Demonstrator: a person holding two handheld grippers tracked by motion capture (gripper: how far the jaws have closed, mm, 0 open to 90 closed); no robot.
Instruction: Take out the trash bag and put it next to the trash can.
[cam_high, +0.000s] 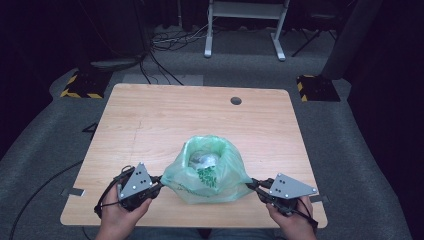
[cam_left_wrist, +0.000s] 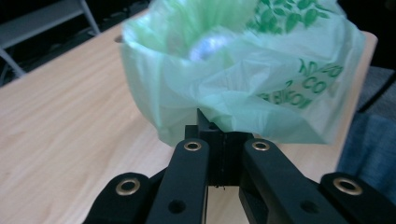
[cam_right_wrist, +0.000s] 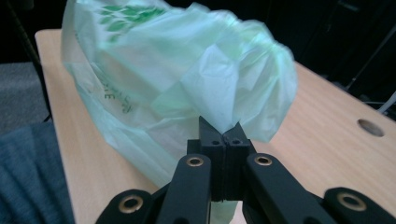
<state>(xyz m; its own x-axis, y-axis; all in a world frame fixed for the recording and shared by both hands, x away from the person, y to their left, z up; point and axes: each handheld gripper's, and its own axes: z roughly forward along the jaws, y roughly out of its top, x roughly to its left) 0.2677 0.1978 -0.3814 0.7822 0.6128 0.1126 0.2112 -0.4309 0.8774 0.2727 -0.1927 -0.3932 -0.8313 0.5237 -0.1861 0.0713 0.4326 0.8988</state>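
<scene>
A thin, translucent green plastic bag (cam_high: 207, 172) sits on a square, light wooden table (cam_high: 150, 120), near the table's front edge and about midway across it. The mouth of the bag gapes upward, and a rounded grey object (cam_high: 204, 160) rests inside; what it is cannot be told.

The person's left gripper (cam_high: 159, 181) grips the bag's left side, and the right gripper (cam_high: 250, 185) grips its right side. In the left gripper view, the two black jaws are pressed together with a fold of green plastic pinched at their tips. In the right gripper view the jaws are likewise closed tight on a gathered corner of the bag. Each gripper carries a grey three-cornered plate on top, and a bare hand wraps each handle at the bottom of the high view.

The bag bears darker green print: a cluster of leaves (cam_left_wrist: 289, 18) and lettering below it. In the left gripper view, the fragments "CO" and "BIKO" can be made out, but folds hide the rest. In the right gripper view the writing is too crumpled to read.

A small dark round hole (cam_high: 236, 100) marks the table's far side.
</scene>
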